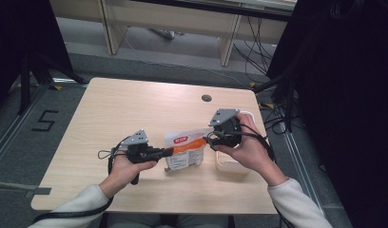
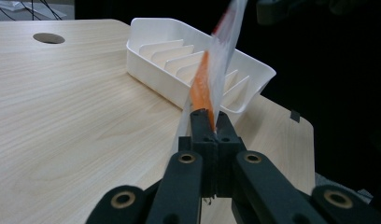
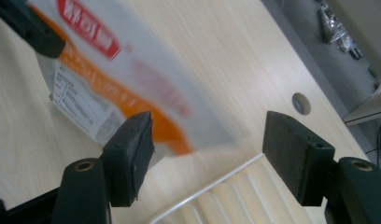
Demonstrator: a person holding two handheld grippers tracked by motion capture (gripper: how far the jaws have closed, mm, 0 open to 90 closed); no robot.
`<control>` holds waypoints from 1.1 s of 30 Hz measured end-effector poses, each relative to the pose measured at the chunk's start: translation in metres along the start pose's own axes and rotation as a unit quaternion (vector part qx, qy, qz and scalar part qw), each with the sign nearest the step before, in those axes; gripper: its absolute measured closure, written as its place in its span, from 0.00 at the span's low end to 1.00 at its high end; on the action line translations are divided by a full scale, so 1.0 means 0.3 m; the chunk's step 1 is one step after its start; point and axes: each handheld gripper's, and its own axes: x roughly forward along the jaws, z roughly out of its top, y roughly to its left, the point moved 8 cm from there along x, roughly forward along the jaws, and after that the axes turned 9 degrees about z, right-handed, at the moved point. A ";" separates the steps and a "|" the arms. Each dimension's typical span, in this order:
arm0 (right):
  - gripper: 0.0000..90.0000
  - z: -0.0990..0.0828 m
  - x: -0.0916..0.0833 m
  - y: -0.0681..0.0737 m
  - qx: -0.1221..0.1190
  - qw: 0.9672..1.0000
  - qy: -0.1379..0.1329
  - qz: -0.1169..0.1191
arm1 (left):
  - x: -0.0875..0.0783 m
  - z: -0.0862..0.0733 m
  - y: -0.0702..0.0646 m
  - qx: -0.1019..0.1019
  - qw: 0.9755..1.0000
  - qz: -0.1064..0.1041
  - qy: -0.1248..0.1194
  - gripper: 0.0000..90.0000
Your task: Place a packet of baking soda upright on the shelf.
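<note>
My left gripper (image 1: 167, 152) is clamped on the edge of a white plastic bag (image 1: 185, 148) with an orange stripe and a red label. Along its own view, the 2 black jaws are pressed together on the thin film (image 2: 212, 79), which rises straight ahead of the tips, edge-on and lifted off the table (image 2: 76, 116).

My right gripper (image 1: 212, 138) sits at the opposite side of the bag, held in my right hand (image 1: 247, 147). Its 2 jaws stand wide apart with nothing between them. In its own view the bag (image 3: 114, 79) hangs ahead of and beyond the left pad (image 3: 132, 154), blurred, with its printed panel and orange band facing the camera; I cannot tell whether that pad touches the film. The other gripper's dark tip (image 3: 27, 25) shows at the far upper corner of the bag.

A white ribbed tray (image 2: 198, 60) lies on the table just beyond my left gripper's tips, behind the bag. Under my right gripper's open jaws, its rim and ribs (image 3: 226, 196) show close below.

From the high view, the tray (image 1: 232, 167) sits mostly under my right hand, near the table's right edge. A round cable hole (image 1: 206, 98) lies farther out on the tabletop.
</note>
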 end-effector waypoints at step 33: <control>1.00 0.010 0.174 0.106 -0.087 0.969 0.166 0.159 | -0.005 -0.027 0.019 0.003 1.000 0.021 0.013 0.96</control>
